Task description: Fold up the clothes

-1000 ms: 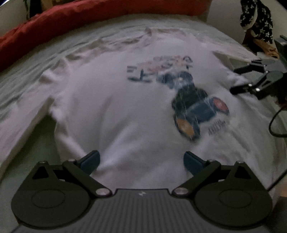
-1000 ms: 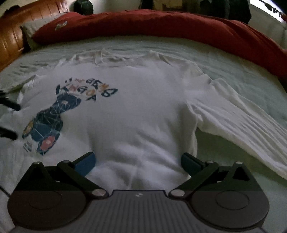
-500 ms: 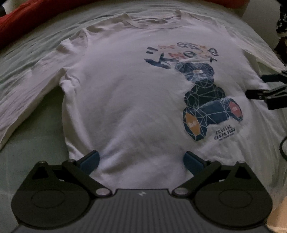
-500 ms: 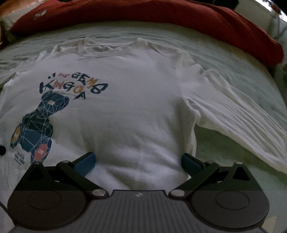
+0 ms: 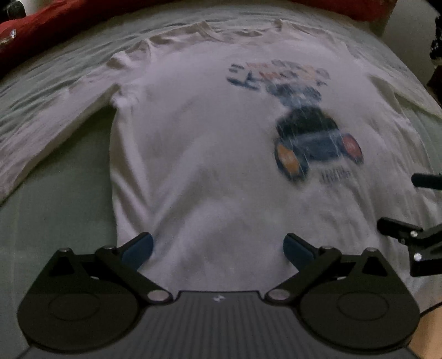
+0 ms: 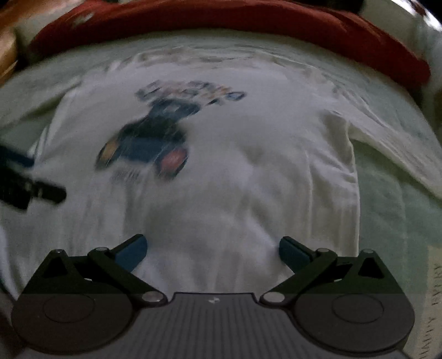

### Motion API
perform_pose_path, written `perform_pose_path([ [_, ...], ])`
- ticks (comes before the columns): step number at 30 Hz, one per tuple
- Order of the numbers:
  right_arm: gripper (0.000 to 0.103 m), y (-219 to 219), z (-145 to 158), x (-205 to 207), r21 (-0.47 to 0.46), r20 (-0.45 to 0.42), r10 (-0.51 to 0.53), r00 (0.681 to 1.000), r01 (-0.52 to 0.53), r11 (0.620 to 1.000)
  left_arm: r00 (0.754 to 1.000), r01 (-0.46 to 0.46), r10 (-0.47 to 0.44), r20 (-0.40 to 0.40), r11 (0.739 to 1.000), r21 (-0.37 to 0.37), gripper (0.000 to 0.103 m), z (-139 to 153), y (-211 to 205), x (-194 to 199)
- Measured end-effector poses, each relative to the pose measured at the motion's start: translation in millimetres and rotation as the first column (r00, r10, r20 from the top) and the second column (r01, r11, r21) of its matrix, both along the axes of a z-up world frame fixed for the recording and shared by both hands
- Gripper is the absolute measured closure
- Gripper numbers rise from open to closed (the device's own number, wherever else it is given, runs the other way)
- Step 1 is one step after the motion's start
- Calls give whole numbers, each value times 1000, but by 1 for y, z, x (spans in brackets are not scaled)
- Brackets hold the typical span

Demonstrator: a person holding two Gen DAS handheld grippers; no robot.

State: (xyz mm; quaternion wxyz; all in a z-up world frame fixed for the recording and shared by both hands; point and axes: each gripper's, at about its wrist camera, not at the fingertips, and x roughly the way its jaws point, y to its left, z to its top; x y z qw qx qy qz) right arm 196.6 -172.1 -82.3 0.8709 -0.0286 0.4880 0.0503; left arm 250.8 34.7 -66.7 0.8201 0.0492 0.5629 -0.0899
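A white long-sleeved shirt (image 5: 210, 154) lies flat, face up, on the pale green bed sheet (image 5: 55, 221). Its long axis runs from the near hem to the far collar, which points toward a red blanket (image 6: 248, 24) at the far edge of the bed. One sleeve slants out to the left (image 5: 41, 132), the other to the right (image 6: 400, 154). The dark blue bear print (image 5: 312, 138) with lettering above it sits right of centre on the chest.

Half a second ago both views were sharp; now they are smeared by motion, and the print's lettering cannot be read. The knit is soft, with shallow wrinkles near the hem.

The left tongs (image 5: 218, 245) and right tongs (image 6: 212, 248) both stand wide, empty, over the near hem, their blue pads (image 5: 138, 248) apart.
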Motion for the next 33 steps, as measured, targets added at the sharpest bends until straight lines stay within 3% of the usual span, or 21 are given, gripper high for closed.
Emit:
perform_pose_path([
  [6, 0, -3, 1, -46, -3, -80, 101, 992, -101, 995, 999, 40, -40, -8, 999, 24, 3, 11, -2, -48],
  [10, 0, 1, 10, -49, 32, -34, 159, 987, -158, 987, 992, 102, -103, 67, 995, 23, 3, 24, -17, -58],
  [12, 0, 5, 10, -44, 63, -9, 173, 985, -172, 983, 992, 118, -120, 45, 993, 27, 3, 17, -26, -58],
  [15, 0, 6, -1, -51, 20, -14, 233, 972, -232, 972, 997, 78, -78, -22, 996, 35, 2, 0, -17, -67],
  [20, 0, -21, -3, -73, 10, -42, 273, 961, -273, 962, 997, 47, -44, -65, 998, 37, 3, 5, 8, -89],
  [26, 0, -17, 8, -73, 28, -12, 342, 940, -341, 939, 997, 81, -81, -11, 997, -20, 4, 15, -3, -83],
  [33, 0, -34, -3, -87, 30, -30, 370, 929, -369, 929, 992, 119, -121, -45, 992, -30, 4, 15, 0, -97],
])
